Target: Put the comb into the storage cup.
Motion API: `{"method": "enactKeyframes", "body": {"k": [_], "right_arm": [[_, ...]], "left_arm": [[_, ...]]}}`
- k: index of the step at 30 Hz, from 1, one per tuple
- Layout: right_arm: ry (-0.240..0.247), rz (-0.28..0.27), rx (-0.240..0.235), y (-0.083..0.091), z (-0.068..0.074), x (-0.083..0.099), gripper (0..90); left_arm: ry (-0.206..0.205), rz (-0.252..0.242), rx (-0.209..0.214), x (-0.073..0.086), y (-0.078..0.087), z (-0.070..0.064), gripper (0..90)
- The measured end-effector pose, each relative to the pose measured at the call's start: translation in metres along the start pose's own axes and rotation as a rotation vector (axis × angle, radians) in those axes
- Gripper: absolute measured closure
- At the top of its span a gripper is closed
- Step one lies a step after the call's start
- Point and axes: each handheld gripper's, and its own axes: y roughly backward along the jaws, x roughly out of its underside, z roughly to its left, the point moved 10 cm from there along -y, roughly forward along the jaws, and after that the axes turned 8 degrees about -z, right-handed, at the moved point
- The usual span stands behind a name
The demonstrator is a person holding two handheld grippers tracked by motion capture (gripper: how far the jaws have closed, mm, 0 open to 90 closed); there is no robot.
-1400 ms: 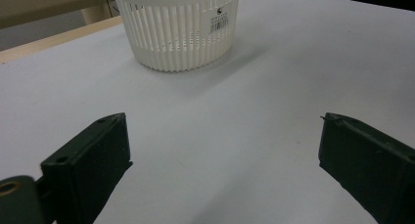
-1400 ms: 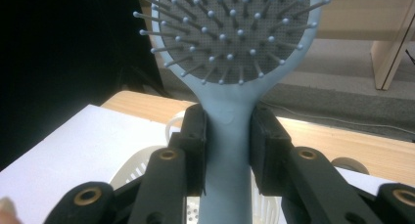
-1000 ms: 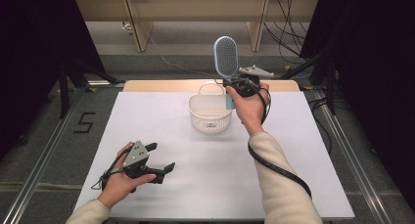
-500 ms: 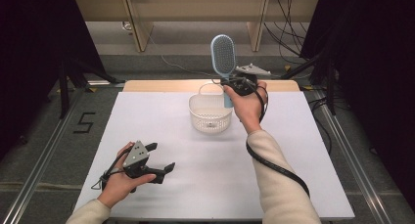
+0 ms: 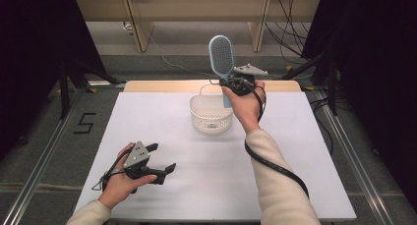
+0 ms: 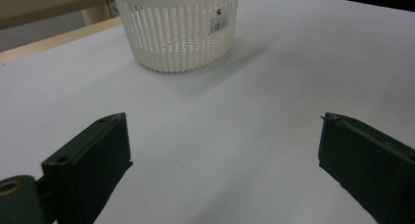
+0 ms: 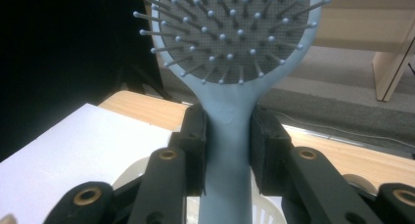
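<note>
A: How far along is the job?

B: About halfway, I think. The right gripper (image 5: 235, 82) has the brush (image 5: 221, 55) up in the air. Its jaws are shut tight on the blue handle, one on each side, as the right gripper view shows. The bristly head stands straight up above the jaws.

A: So the picking up is done?

B: Yes, the brush is off the worktop (image 5: 305, 151). What looks left is to bring it down and let go. My guess is that it goes into the basket (image 5: 211, 115).

A: Where is the basket from that gripper?

B: Just below it and a bit to its left. The bottom end of the handle hangs near the basket's far rim. I can't tell if it touches.

A: Is there anything in the basket?

B: It looks almost empty. There is a small dark spot on the floor of it, but that is too small to make out. It may just be the sticker on the side wall showing through.

A: What about the other hand?

B: The left gripper (image 5: 160, 157) sits low by the worktop, near the person and well apart from the basket. Its jaws are wide open and hold nothing. In the left gripper view the basket (image 6: 178, 28) stands straight ahead of it, past a bare white stretch.
</note>
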Motion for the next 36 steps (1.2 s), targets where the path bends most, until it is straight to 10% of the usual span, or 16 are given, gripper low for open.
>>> {"method": "enactKeyframes", "body": {"k": [36], "right_arm": [[0.009, 0.021, -0.005, -0.014, 0.001, 0.01, 70.8]], "left_arm": [[-0.003, 0.002, 0.002, 0.0, 0.0, 0.0, 4.7]]}}
